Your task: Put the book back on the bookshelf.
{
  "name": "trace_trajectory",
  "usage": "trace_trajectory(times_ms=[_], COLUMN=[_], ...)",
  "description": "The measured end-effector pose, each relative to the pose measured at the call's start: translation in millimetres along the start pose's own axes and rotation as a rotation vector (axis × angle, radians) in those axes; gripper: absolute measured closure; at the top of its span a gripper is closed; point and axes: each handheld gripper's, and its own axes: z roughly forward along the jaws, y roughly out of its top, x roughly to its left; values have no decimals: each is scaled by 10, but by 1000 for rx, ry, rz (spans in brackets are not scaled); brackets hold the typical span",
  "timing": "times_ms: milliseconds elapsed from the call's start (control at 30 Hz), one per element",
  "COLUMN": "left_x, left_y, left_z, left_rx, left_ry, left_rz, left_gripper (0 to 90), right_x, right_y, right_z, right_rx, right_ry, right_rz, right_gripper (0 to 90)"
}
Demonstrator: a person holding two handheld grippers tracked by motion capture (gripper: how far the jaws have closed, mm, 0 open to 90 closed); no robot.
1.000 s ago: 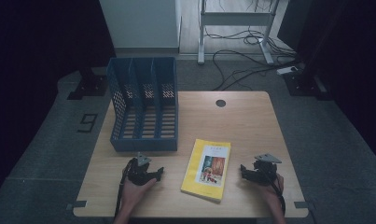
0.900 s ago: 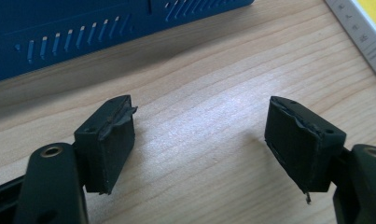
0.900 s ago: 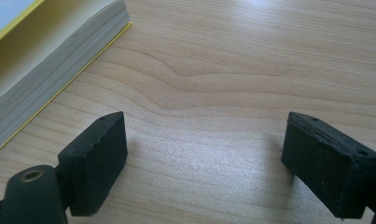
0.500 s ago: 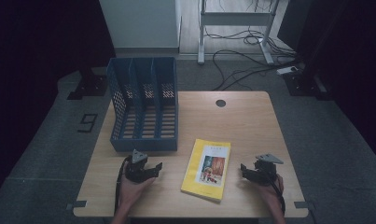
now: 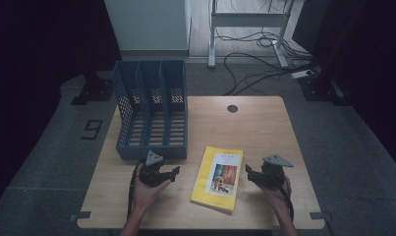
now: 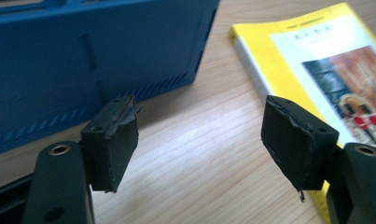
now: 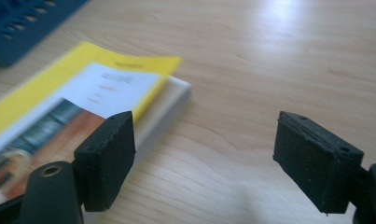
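Note:
A yellow book (image 5: 218, 178) with a picture on its cover lies flat on the wooden table (image 5: 254, 128), near the front edge. My left gripper (image 5: 175, 172) hovers to the left of the book and points toward it. Its jaws have just closed a little and stand open (image 6: 199, 140) with nothing between them; the book (image 6: 316, 60) lies beyond the right jaw. My right gripper (image 5: 248, 172) hovers by the book's right edge. Its jaws have also just been closing a little but are open (image 7: 204, 154) over bare wood, with the book (image 7: 59, 102) behind the left jaw.
A blue three-slot file holder (image 5: 151, 113) lies on its back at the table's left, close behind my left gripper. Its wall (image 6: 83, 56) is near the left jaw. A round cable hole (image 5: 232, 108) sits at the table's far middle. Cables (image 5: 264, 49) run across the floor behind.
Both grippers have lifted slightly off the table. The left one has shifted a little toward the file holder. The book has not moved.

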Motion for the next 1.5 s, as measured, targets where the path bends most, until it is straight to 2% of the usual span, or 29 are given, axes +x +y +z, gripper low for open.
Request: trace_trajectory(times_ms=[133, 200, 300, 533, 600, 733, 900, 1167, 1267, 1500], left_x=[-56, -107, -156, -265, -329, -452, -633, -773, -830, -813], left_y=[20, 9, -7, -44, -64, -97, -170, -238, -269, -280], left_z=[52, 110, 152, 192, 207, 245, 365, 455, 495, 511], left_rx=[1, 9, 18, 29, 30, 43, 84, 111, 119, 126], left_ry=[-21, -47, -70, -101, -120, -157, -191, -219, -188, -195], left_rz=[9, 20, 28, 52, 53, 69, 103, 125, 154, 130], left_gripper=[275, 275, 277, 280, 281, 281, 281, 280, 262, 251], right_x=[130, 191, 267, 290, 306, 367, 414, 476, 489, 518], right_y=[48, 51, 36, -5, -14, -25, -65, -112, -123, -153], right_z=[9, 26, 31, -7, -13, -9, 36, 91, 110, 167], right_rx=[-9, -8, -1, -9, -10, -8, 10, 31, 37, 58], right_ry=[25, 38, 39, 50, 63, 80, 91, 103, 107, 107], right_rz=[-5, -6, -31, -19, -9, -19, -25, -34, -37, -45], right_gripper=[202, 201, 201, 202, 204, 204, 205, 205, 206, 217])
